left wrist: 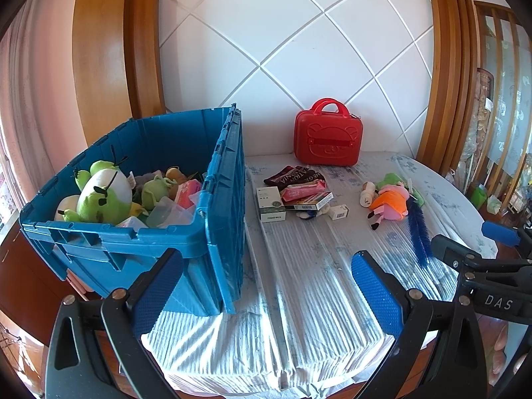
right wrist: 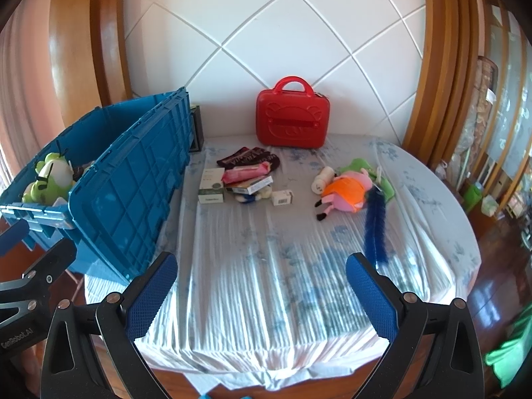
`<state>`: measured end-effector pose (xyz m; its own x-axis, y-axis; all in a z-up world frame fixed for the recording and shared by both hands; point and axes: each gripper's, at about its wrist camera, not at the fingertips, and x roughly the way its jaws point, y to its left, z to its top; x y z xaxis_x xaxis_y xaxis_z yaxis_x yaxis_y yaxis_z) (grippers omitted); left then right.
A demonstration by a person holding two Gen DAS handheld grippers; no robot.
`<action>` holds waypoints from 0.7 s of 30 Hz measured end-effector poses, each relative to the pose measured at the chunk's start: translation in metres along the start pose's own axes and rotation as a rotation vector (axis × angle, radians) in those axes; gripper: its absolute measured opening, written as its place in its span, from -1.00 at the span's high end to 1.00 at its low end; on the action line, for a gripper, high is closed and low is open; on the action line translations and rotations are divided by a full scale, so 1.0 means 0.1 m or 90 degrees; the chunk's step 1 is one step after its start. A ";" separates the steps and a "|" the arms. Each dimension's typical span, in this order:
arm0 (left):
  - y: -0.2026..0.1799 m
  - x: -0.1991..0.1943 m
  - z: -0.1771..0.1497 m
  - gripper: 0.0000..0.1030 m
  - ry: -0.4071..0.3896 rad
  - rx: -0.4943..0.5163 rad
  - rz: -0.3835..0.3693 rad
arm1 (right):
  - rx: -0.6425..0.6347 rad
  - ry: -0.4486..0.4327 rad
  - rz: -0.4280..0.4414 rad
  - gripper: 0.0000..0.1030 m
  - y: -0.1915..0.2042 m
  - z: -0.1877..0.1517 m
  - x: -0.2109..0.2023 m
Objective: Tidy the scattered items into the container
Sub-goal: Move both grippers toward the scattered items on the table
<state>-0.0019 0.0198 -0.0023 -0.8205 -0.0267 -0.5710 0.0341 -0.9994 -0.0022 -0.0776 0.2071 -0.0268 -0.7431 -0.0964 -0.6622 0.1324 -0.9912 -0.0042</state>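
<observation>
Both tools hover empty above the near edge of the table [right wrist: 266, 299]: the left gripper [left wrist: 266, 296] has its blue-padded fingers spread wide, and the right gripper [right wrist: 262, 294] is spread just as wide, with nothing between the pads of either. The blue crate [left wrist: 133, 239] stands at the table's left edge, its hinged lid flap [right wrist: 133, 193] hanging open over the right side; inside lie green plush toys [left wrist: 103, 196] and other soft and plastic items piled together. Toward the middle of the table, right of the crate, sits a cluster: a white-and-green box [right wrist: 211, 189], a pink wipes pack [right wrist: 246, 173], a flat carton [right wrist: 249, 184] under the pack, and dark folded fabric with lettering [right wrist: 249, 159] behind them. A small white box [right wrist: 282, 197] lies just right of the cluster. Farther right, a pink plush doll in an orange dress [right wrist: 345, 193] lies on its side with a small white bottle [right wrist: 321, 181] at its left and a blue bristle brush [right wrist: 374, 229] stretching toward the near edge. A red case with a handle [right wrist: 291, 118] stands upright at the far edge against the wall.
</observation>
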 end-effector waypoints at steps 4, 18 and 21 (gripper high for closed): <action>-0.15 0.12 0.02 -1.00 0.010 0.003 0.000 | 0.005 0.007 0.001 -0.99 -0.16 0.01 0.10; -0.66 0.97 0.23 -1.00 0.048 0.069 -0.071 | 0.047 0.048 -0.075 -0.99 -0.59 0.19 0.76; -0.68 1.24 0.39 -1.00 0.049 0.071 -0.088 | 0.037 0.045 -0.101 -0.99 -0.58 0.34 0.91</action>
<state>-0.1286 0.0840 -0.0413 -0.7673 0.1081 -0.6321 -0.1431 -0.9897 0.0044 -0.1751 0.2525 -0.0610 -0.7036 0.0654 -0.7076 -0.0217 -0.9973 -0.0707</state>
